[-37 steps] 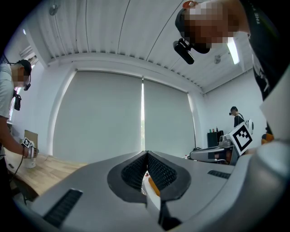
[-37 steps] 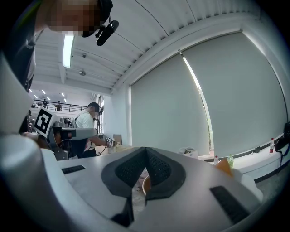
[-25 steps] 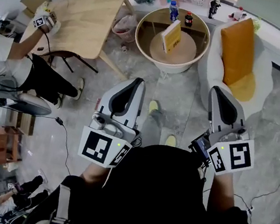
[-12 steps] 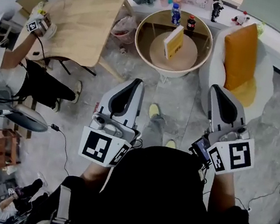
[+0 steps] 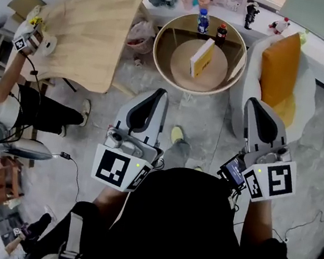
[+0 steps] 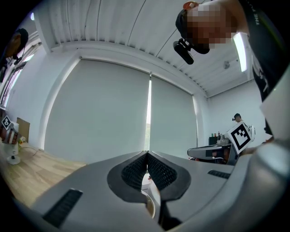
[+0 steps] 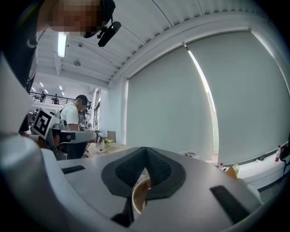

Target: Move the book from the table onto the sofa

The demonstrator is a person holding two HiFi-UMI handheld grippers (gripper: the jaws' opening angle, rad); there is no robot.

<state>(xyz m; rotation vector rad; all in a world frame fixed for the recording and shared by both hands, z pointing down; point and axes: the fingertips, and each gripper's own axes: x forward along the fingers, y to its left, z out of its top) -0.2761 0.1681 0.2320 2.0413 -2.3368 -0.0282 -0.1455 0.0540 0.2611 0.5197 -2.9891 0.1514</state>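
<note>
In the head view I have the left gripper (image 5: 159,93) and the right gripper (image 5: 254,102) side by side, short of the round table (image 5: 182,70) and touching nothing. The book (image 5: 202,58) stands upright on that table, and the sofa (image 5: 305,89) is just to the table's right. In the left gripper view the jaws are pressed together and empty. In the right gripper view they are likewise clenched on nothing. Compared with a second ago, the table and its book sit closer to both grippers.

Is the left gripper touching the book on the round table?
Apart. The head view shows bare floor between the left gripper and the table where the book stands.
</note>
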